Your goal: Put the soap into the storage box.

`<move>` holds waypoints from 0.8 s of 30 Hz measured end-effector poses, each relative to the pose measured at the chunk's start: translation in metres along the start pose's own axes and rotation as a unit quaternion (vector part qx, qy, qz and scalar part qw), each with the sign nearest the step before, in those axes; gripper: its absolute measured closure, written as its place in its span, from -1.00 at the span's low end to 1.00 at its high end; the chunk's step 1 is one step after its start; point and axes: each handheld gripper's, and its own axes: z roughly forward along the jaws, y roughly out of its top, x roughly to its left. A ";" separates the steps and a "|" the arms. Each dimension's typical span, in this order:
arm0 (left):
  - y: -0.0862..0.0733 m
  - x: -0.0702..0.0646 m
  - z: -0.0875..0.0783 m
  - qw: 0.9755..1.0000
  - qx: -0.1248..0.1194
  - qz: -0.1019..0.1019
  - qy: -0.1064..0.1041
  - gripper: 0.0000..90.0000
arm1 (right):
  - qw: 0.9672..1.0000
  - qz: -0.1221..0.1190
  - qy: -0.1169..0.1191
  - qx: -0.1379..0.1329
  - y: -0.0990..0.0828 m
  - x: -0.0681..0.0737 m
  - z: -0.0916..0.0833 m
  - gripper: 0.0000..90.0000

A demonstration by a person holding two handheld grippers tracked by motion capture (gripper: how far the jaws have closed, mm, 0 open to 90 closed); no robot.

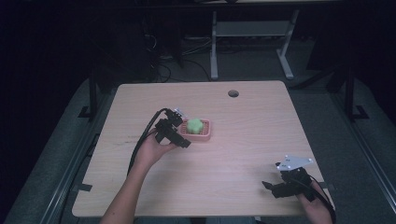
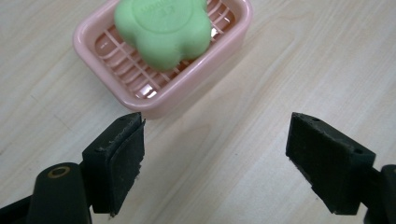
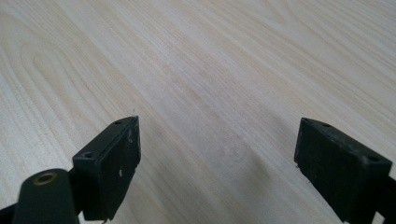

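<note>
High view: my left gripper sits just beside the pink soap dish, green soap inside; right gripper well apart.

Left gripper view: jaws wide, holding nothing, dish just ahead. I'd judge straddling the soap squarely is best. Embossed lettering is unreadable.

Right gripper view: jaws wide, empty, over the bare table.

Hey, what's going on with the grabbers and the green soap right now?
Left gripper open, just short of pink soap dish. Green soap sits in dish. Right gripper open over bare table.
</note>
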 end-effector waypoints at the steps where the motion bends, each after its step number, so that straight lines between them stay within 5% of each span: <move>1: -0.002 -0.001 0.000 1.000 0.000 -0.005 -0.002 -0.57 | 1.000 0.000 0.000 0.000 0.000 0.000 0.000 -0.69; 24: -0.044 -0.004 -0.012 1.000 0.001 -0.010 0.004 -0.56 | 1.000 0.000 -0.003 0.005 0.001 0.002 0.001 -0.69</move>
